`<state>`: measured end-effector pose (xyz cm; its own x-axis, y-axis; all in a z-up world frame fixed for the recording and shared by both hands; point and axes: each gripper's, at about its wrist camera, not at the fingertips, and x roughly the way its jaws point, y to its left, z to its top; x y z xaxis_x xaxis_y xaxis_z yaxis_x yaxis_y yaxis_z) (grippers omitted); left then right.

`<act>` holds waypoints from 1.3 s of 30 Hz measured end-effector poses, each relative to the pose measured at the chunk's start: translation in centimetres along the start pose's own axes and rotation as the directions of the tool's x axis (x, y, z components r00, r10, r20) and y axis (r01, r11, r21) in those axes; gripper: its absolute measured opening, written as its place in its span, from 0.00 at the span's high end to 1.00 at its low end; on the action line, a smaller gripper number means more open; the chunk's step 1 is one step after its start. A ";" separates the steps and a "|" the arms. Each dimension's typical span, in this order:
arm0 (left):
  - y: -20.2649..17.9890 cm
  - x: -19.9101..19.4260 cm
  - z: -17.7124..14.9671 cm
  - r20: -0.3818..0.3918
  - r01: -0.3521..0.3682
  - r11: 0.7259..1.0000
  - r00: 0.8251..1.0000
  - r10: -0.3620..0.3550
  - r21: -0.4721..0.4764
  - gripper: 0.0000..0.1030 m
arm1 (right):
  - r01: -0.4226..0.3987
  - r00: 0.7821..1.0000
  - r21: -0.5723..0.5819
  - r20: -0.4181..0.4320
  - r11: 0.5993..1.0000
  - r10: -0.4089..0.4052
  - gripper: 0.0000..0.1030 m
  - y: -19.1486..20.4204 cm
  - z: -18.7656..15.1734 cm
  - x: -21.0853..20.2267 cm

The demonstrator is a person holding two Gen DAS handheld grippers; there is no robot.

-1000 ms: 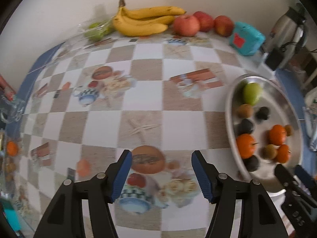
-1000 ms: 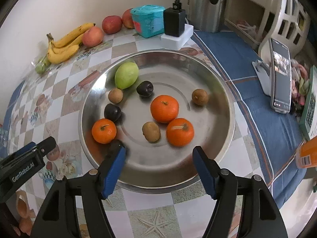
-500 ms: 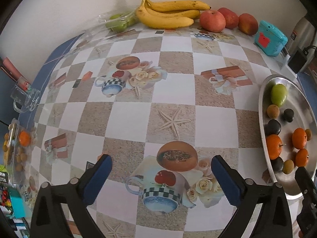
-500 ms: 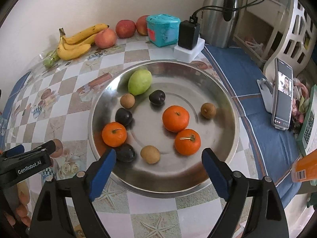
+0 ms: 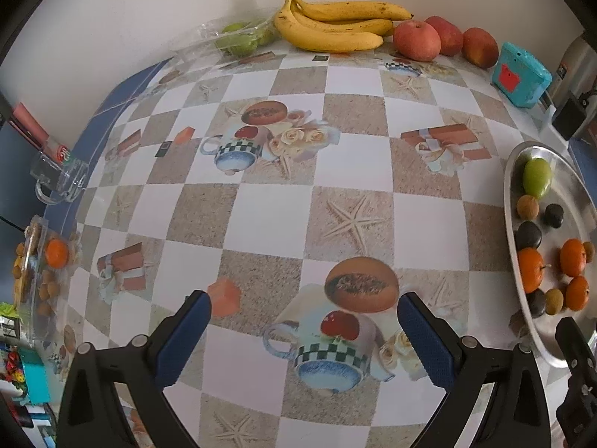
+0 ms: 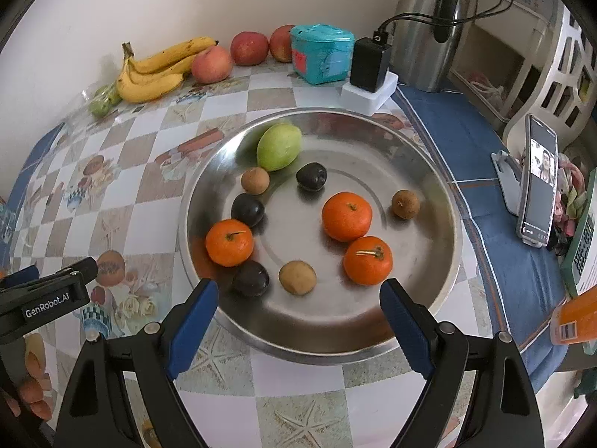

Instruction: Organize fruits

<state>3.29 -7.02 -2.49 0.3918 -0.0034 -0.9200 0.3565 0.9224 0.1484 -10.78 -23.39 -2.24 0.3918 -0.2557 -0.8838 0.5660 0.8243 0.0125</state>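
A round steel tray (image 6: 429,171) holds three oranges (image 6: 347,216), a green mango (image 6: 279,146), dark plums (image 6: 311,176) and small brown fruits (image 6: 297,277). It also shows at the right of the left wrist view (image 5: 511,171). My right gripper (image 6: 298,315) is open and empty, just above the tray's near rim. My left gripper (image 5: 304,330) is open and empty over the checkered tablecloth (image 5: 268,209). Bananas (image 5: 335,26), red apples (image 5: 416,39) and bagged green fruit (image 5: 238,39) lie along the back wall.
A teal box (image 6: 321,54), a black charger on a white block (image 6: 369,74) and a steel kettle (image 6: 429,26) stand behind the tray. A phone on a stand (image 6: 537,183) is at right. A glass mug (image 5: 59,179) and a plastic box of fruit (image 5: 41,272) sit at left.
Both grippers have opened wider and pulled back and up. The left view has swung left, so the tray sits further right in it.
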 end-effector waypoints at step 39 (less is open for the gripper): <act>3.3 -4.7 -3.3 0.022 0.067 0.998 0.997 -0.067 -0.011 0.07 | -0.042 0.999 0.045 0.012 0.998 0.041 0.14 0.4 -1.7 -3.7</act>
<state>-0.17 -2.71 1.09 0.3858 -0.0740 -0.9196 0.3729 0.9242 0.0821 -13.29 -21.27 0.20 0.4233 -0.2271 -0.8771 0.5813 0.8106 0.0707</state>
